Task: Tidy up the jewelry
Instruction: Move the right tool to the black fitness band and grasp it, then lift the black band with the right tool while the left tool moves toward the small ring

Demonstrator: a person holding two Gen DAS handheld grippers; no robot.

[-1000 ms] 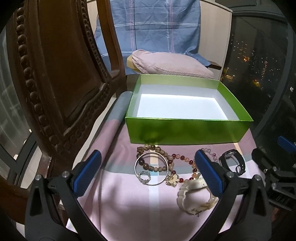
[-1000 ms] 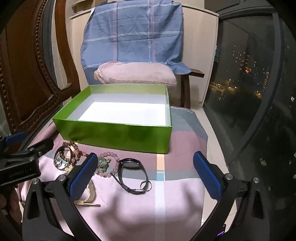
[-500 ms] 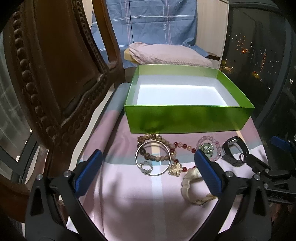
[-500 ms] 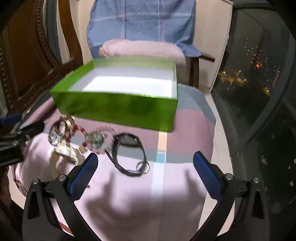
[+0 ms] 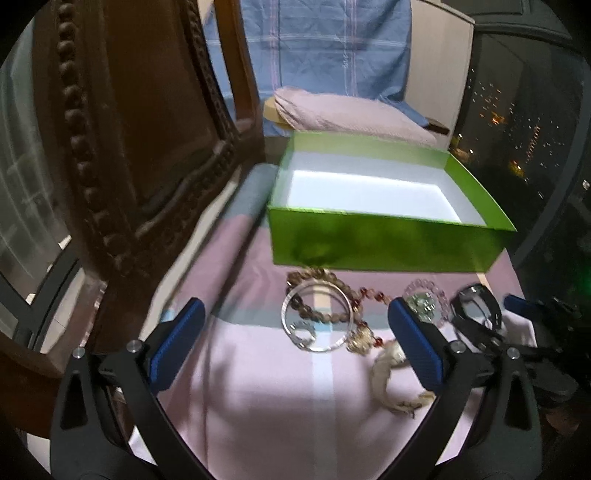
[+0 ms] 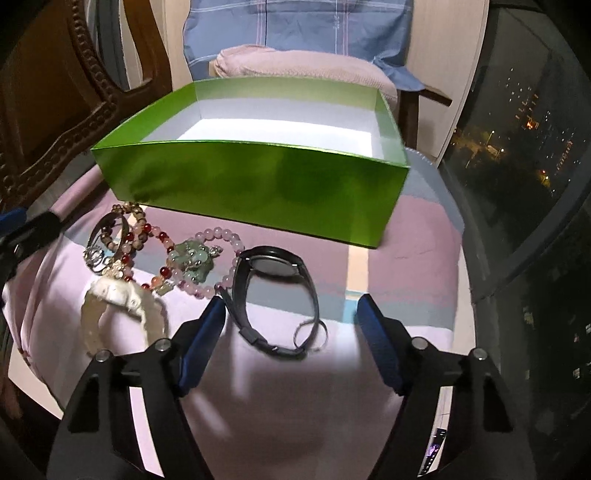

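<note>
An empty green box (image 5: 388, 243) (image 6: 258, 184) stands on a pink cloth. In front of it lie a silver bangle (image 5: 319, 319) over brown beads, a red and pink bead strand (image 6: 155, 236), a pink bead bracelet with a green charm (image 6: 194, 260), a white watch (image 6: 118, 295) and a black watch (image 6: 275, 295). My right gripper (image 6: 290, 325) is open, low over the cloth, its fingers either side of the black watch's strap. My left gripper (image 5: 295, 343) is open and empty, hovering near the bangle.
A carved dark wooden chair back (image 5: 122, 147) rises at the left. A pink cushion (image 6: 303, 66) and a blue checked cloth (image 6: 295, 26) lie behind the box. A dark window (image 6: 517, 129) is to the right. The cloth's edge drops off at the right.
My right gripper has moved down and forward to the black watch, and its fingers stand closer together. My left gripper has shifted slightly left; the jewelry has not moved.
</note>
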